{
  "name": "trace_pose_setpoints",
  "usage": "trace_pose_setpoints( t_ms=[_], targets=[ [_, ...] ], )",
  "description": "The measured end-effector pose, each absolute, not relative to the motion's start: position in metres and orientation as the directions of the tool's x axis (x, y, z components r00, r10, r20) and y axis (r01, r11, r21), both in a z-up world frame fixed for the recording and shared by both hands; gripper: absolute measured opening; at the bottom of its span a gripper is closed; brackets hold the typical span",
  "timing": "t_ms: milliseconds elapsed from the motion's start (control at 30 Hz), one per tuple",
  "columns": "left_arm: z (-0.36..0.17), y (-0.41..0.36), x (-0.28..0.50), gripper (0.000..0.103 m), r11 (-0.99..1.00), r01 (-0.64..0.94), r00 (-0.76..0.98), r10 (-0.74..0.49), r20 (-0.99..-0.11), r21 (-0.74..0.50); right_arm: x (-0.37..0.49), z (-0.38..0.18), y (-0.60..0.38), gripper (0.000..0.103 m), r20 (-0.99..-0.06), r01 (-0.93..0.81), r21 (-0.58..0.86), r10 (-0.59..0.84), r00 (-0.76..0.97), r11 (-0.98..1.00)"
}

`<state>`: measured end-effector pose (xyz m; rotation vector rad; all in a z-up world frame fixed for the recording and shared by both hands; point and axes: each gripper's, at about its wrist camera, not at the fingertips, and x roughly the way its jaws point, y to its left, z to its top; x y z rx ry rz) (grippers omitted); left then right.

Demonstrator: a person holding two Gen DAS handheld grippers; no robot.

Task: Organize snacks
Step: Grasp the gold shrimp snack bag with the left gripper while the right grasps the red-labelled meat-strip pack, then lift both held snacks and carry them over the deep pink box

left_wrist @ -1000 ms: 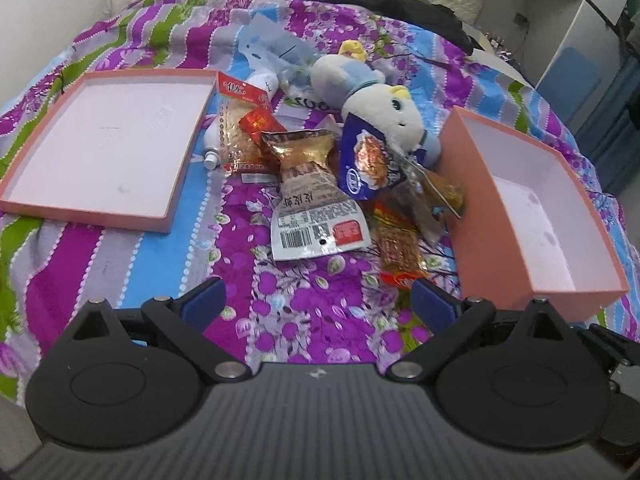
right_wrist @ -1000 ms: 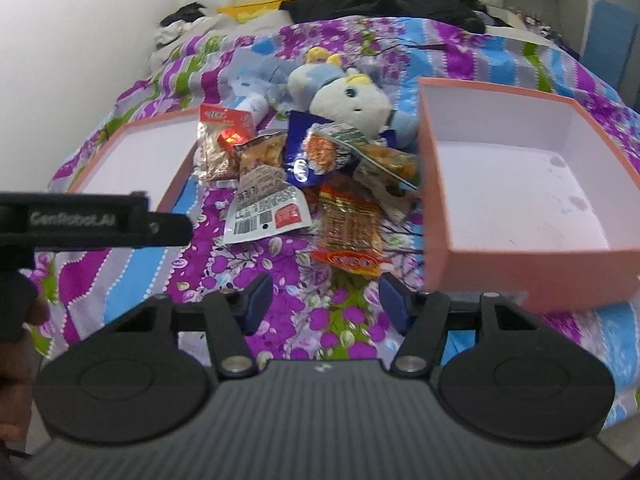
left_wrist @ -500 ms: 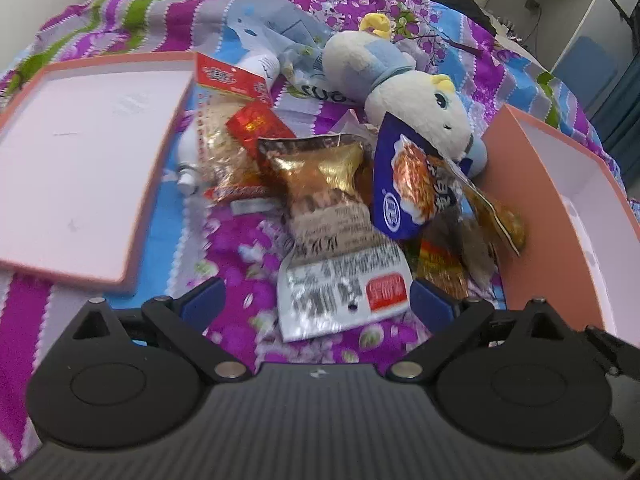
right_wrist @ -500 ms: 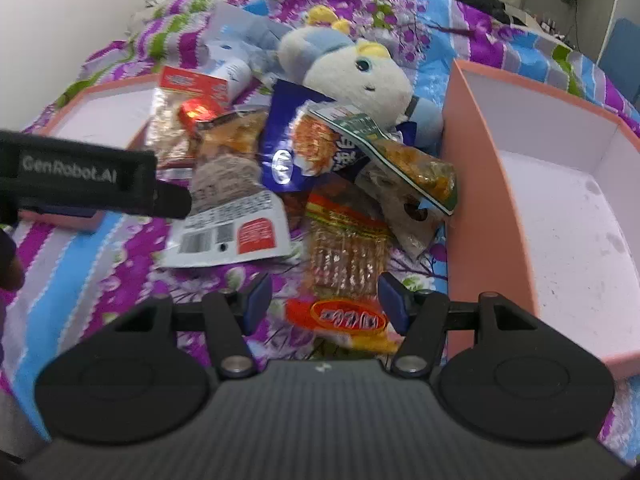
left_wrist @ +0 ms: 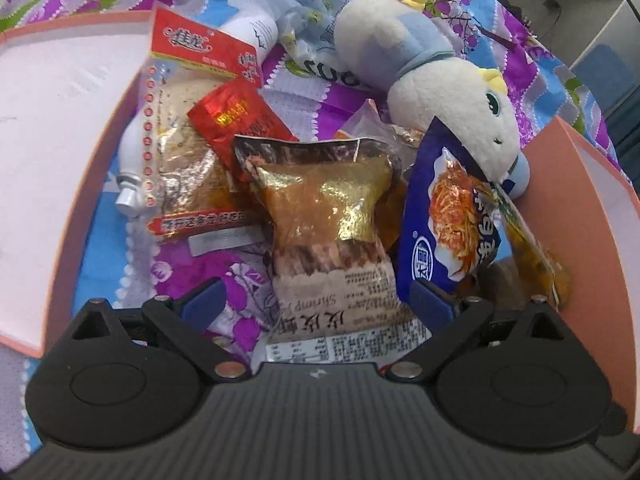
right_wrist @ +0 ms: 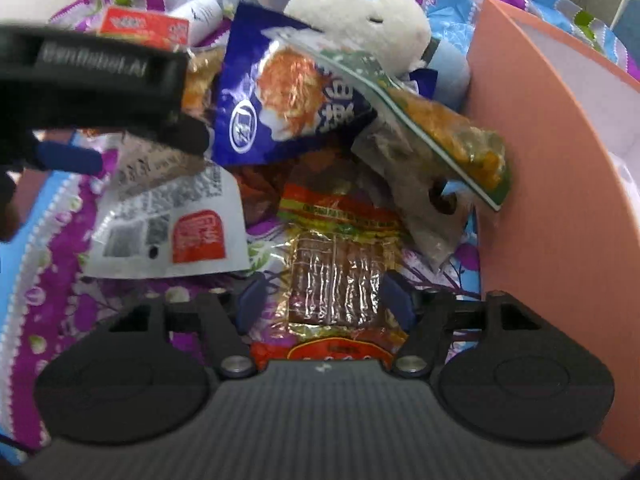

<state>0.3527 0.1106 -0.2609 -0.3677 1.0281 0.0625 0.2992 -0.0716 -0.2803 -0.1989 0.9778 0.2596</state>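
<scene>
Nothing sorted yet: snack pile (left_wrist: 328,208) center frame, pink box (right_wrist: 560,160) at right empty, left gripper (left_wrist: 316,304) wide open, right gripper (right_wrist: 320,304) opening around red-orange packet (right_wrist: 340,272), no grip.

The left gripper (right_wrist: 68,160) was a blur at the right view's edge, covering the shrimp packet (right_wrist: 168,216); small print there stayed unreadable.

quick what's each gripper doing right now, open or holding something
Left gripper: open, straddling the shrimp snack bag, not gripping it.
Right gripper: jaws opening around the clear jerky packet, pads not pressing it.
</scene>
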Motion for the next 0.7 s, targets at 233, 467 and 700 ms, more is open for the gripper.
trace_pose_setpoints(
  t_ms=[233, 467, 700],
  targets=[
    [-0.271, 0.108, 0.367, 0.093, 0.932, -0.231, 0.475, -0.141, -0.869, -0.278, 0.314, -0.288, -0.083, 0.085, -0.857, -0.290, 0.018, 0.164, 0.488, 0.957],
    [-0.267, 0.100, 0.364, 0.077, 0.935, -0.220, 0.460, -0.153, -0.875, -0.280, 0.322, -0.282, -0.096, 0.073, -0.862, -0.294, 0.053, 0.193, 0.470, 0.954],
    [-0.253, 0.100, 0.335, 0.070, 0.948, -0.206, 0.483, -0.117, -0.868, -0.243, 0.320, -0.271, -0.116, 0.054, -0.853, -0.320, 0.079, 0.230, 0.468, 0.944]
  ],
)
